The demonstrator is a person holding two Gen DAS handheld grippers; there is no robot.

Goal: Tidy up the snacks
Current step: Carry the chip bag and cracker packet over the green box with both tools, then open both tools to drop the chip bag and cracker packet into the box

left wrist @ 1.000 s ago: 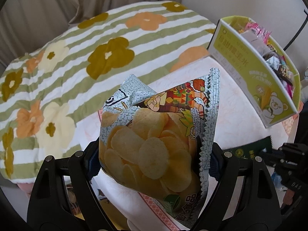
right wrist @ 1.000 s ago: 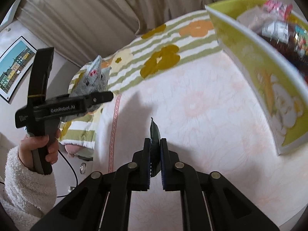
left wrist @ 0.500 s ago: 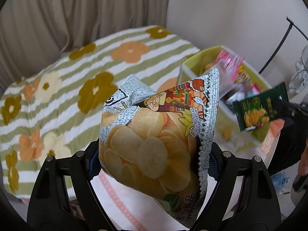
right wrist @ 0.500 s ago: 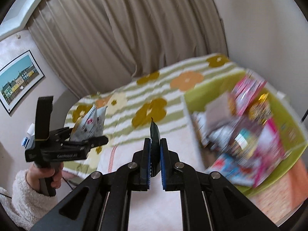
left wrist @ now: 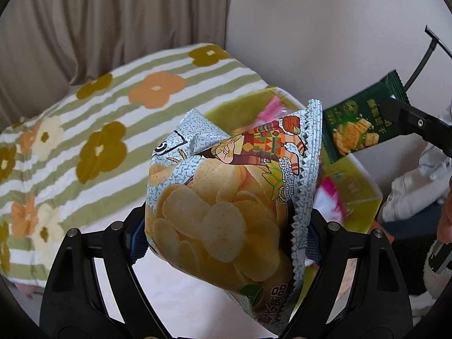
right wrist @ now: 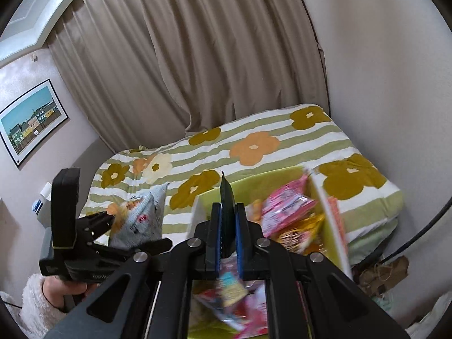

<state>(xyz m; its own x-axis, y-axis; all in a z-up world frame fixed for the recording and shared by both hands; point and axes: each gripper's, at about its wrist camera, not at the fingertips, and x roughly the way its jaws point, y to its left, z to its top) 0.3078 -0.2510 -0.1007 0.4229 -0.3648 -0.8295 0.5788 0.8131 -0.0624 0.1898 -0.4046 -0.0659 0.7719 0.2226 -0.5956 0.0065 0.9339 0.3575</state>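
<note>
The left claw point(left wrist: 226, 237) grips a puffed pale-blue foil bag of potato chips point(left wrist: 226, 206), printed with round yellow crisps and a colourful figure. Its blue pads point(left wrist: 137, 243) press on the bag's two sides, the bag standing upright between the fingers with its crimped top edge above them. The jaws have just been opening slightly, with the bag between them, yet the pads are seen bearing on it.

Beyond and to the right of that claw, partly hidden by the bag, sits a lime-green cardboard snack box point(left wrist: 358, 197) holding pink and other blurred wrappers. Further right, above the box, hangs a small dark-green flat snack packet point(left wrist: 356, 124), pinched at one end by the right claw point(right wrist: 227, 231).

From the right wrist view, that claw is closed tight on the dark-green packet point(right wrist: 226, 195), seen edge-on, its tip rising above the fingertips. Directly below and ahead of it lies the open green box point(right wrist: 282, 175), crowded with pink, red and yellow packets. Left of this claw is the left one point(right wrist: 124, 234), held by a hand point(right wrist: 65, 288) in a fluffy white sleeve point(right wrist: 34, 308). Behind the box lies a bed with a green-and-white striped flowered blanket point(right wrist: 254, 147).
</note>
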